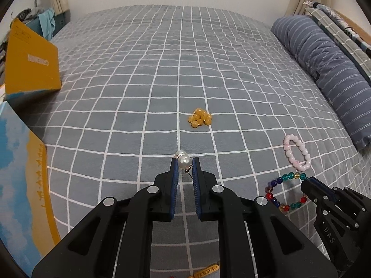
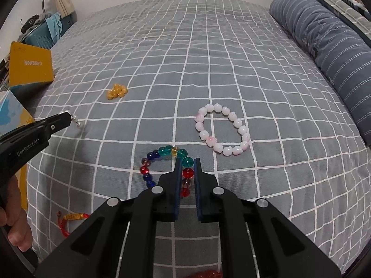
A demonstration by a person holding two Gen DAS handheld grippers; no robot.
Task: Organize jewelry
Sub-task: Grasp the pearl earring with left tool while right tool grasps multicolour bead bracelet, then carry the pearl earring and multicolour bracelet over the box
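The pearl earring [image 1: 184,161] sits between the tips of the left gripper [image 1: 184,169], whose jaws are clamped on its large white pearl; a second, smaller pearl shows just beyond the tips and a thin post projects below. The multicolored bead bracelet [image 2: 162,155] lies on the bed [image 2: 208,58], and the right gripper [image 2: 187,170] has its jaws closed around the strand at a teal and a red bead. The pink-white bead bracelet [image 2: 222,129] lies flat just beyond and to the right of the multicolored one, apart from it. A bunched amber bead bracelet [image 1: 199,118] lies farther out, directly ahead of the left gripper. A red cord with a gold charm [image 2: 74,216] rests near the bed's front edge. A yellow box [image 1: 30,62] stands at the left side; a striped blue pillow [image 1: 324,69] lies along the right.
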